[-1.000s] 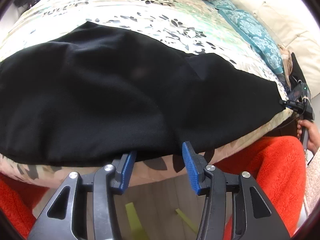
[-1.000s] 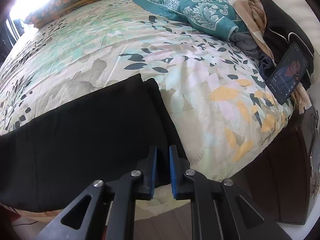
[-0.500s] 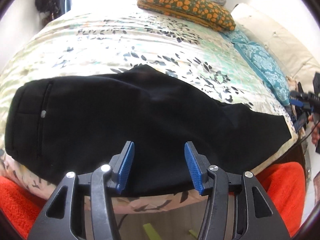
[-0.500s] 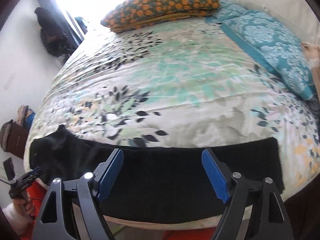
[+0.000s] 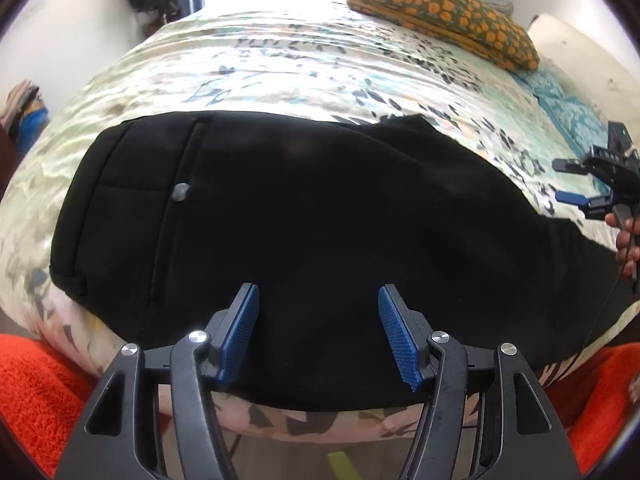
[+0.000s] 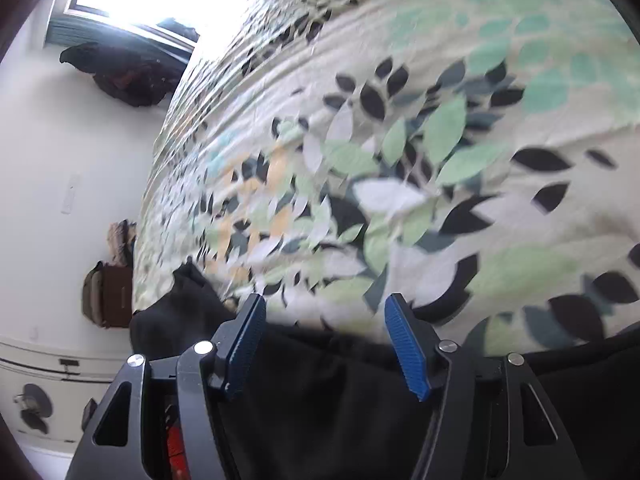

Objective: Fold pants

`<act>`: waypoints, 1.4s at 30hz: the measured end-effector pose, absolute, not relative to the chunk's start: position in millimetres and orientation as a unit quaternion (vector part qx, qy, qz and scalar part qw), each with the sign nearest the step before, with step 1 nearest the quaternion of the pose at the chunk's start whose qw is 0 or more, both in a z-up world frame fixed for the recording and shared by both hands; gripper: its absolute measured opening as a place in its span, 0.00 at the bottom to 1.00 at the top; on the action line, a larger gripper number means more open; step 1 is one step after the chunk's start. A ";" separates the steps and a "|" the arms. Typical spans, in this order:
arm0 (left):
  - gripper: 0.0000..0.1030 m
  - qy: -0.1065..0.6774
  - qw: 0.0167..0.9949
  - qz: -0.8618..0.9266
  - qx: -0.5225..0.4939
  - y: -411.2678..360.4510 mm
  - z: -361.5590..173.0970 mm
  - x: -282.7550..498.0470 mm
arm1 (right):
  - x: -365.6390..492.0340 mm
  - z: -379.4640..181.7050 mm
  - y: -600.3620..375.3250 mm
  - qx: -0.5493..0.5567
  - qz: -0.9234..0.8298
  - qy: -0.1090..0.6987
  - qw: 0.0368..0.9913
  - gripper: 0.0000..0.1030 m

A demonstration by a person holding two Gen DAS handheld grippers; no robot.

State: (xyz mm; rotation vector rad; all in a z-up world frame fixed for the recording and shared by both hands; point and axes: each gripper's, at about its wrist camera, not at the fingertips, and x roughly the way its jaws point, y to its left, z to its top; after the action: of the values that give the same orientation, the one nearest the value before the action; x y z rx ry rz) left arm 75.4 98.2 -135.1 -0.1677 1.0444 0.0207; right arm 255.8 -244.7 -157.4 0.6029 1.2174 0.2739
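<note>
No text, label, brand, number or sign can be read in either wrist view; the fabrics carry only leaf, floral and dot patterns, without any lettering.

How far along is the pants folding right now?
Done: the black pants lie flat on the floral bedspread, apparently folded leg over leg. In hand: nothing; the left tongs are opening and the right tongs closing, both empty above the fabric. Left: folding them shorter, since they span the bed's near edge.
</note>
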 end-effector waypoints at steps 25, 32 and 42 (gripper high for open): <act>0.67 0.509 0.861 -0.002 -0.008 92.8 -145.8 70.6 | 350.6 -158.8 -83.1 0.290 0.278 0.606 0.687 0.85; 0.67 0.511 0.859 -0.006 -0.005 92.0 -147.3 65.2 | 366.4 -195.9 -4.9 0.266 0.423 0.673 0.545 0.87; 0.68 0.514 0.858 -0.007 0.008 88.9 -148.1 62.4 | 396.1 -195.0 -4.6 0.358 0.388 0.605 0.596 0.92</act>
State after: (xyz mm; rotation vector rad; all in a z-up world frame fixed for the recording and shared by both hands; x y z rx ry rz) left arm 62.4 88.9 -148.1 0.0158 1.0805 -0.0141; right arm 396.1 -4.6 -195.0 0.8310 1.4051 0.8997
